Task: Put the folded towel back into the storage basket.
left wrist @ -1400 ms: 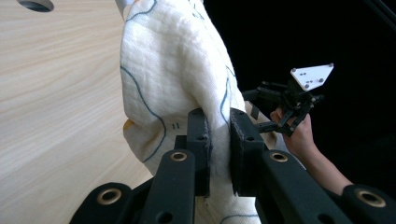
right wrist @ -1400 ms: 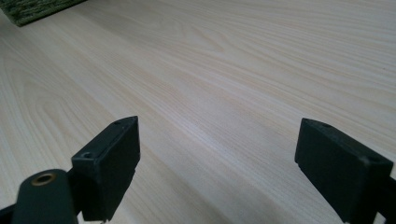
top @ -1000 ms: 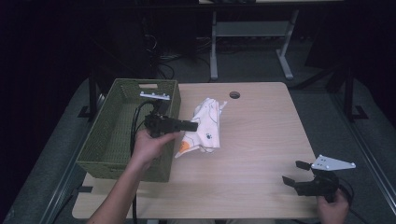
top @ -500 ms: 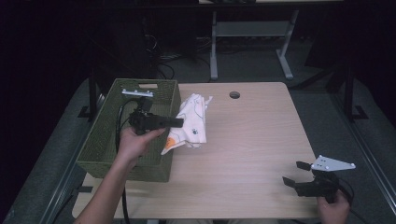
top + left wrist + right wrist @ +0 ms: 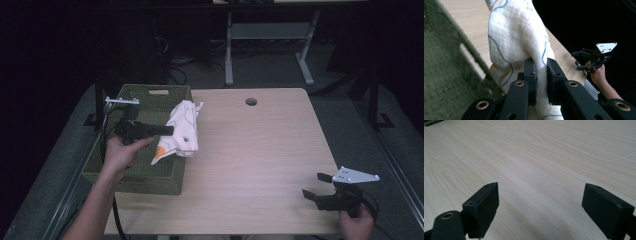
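Here, a cloth hangs pinched over the basket's near-right edge.

At the left, the basket (image 5: pixel 131 172) sits on the surface (image 5: pixel 260 150); the left gripper (image 5: pixel 167 131) holds the cloth (image 5: pixel 181 131) with its fingers (image 5: pixel 530 75) clamped on a fold. The cloth is white with blue lines and an orange patch, soft and drooping. Likely it goes into the basket next, calling for a move leftward and release. Far right, the right gripper (image 5: pixel 322 187) hovers low, fingers spread and empty.

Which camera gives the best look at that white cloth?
The left gripper view: the white cloth is close up, pinched between the left gripper jaws, its blue lines sharp. The high view shows it small, hanging at the green basket edge.
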Demonstrator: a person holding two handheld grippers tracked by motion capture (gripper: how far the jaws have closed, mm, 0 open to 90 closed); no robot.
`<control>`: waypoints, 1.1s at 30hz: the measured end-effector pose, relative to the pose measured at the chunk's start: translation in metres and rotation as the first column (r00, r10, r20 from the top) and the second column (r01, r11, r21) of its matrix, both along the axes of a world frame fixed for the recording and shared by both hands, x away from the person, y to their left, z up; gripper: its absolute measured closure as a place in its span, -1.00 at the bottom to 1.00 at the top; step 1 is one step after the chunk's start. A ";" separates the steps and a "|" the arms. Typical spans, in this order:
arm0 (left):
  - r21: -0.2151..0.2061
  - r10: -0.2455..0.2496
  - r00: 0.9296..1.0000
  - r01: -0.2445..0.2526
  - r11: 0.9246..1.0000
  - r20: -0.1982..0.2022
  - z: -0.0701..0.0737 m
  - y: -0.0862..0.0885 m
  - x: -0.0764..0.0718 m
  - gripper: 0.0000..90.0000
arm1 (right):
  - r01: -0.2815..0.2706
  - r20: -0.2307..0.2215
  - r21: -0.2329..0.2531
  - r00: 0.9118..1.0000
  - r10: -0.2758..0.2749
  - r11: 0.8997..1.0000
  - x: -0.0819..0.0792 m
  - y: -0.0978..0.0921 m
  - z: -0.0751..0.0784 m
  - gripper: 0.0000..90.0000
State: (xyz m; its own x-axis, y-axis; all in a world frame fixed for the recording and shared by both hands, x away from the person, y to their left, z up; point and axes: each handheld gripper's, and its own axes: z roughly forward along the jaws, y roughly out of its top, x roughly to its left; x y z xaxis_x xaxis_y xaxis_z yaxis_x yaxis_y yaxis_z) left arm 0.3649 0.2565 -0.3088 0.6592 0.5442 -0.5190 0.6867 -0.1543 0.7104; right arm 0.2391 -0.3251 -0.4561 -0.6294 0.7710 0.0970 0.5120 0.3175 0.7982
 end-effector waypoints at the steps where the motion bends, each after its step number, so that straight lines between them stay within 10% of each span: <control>1: 0.001 0.006 1.000 -0.006 1.000 -0.004 0.000 0.002 0.000 0.80 | 0.002 -0.001 0.001 1.000 -0.002 1.000 0.000 0.000 0.000 -0.70; 33: 0.081 0.001 0.998 0.004 0.997 -0.057 -0.018 0.055 0.026 0.79 | 0.075 -0.040 -0.013 0.996 -0.075 0.997 -0.005 0.002 -0.011 -0.69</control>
